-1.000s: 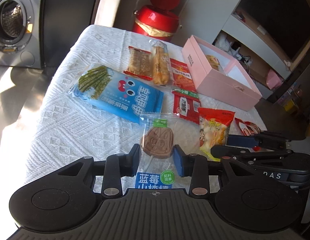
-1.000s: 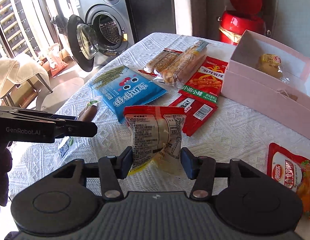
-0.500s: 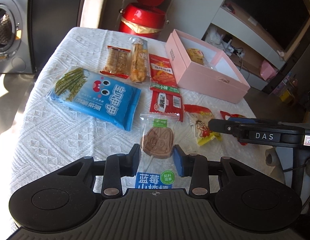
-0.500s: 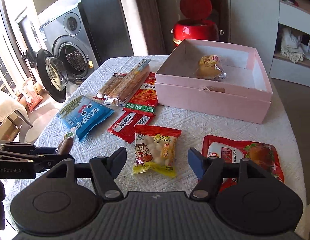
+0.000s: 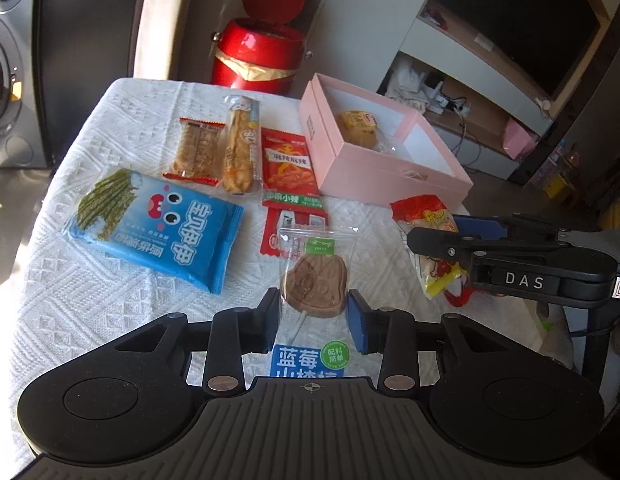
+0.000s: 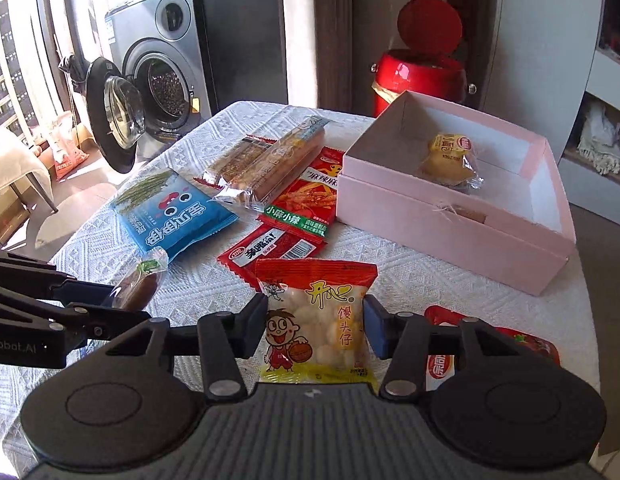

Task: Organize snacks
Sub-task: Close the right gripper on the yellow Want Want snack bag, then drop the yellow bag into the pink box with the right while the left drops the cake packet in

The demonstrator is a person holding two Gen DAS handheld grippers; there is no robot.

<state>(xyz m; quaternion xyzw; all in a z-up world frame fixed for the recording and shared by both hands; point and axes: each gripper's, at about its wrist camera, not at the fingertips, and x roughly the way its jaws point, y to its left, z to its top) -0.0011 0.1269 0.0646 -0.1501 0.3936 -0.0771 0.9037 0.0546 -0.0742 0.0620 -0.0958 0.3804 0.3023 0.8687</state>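
left claw [image 5: 313, 316] tilted down, gripping lollipop [image 5: 314, 286] | right claw [image 6: 316, 330] closing round bun packet [image 6: 318, 320]

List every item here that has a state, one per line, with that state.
pink box: open, one yellow snack inside
lollipop packet: clamped in left gripper
red-and-yellow bun packet: between the fingers of the right gripper, jaws closing on it
washing machine door: open
red bin: lid up
blue seaweed packet: flat on the table, sealed
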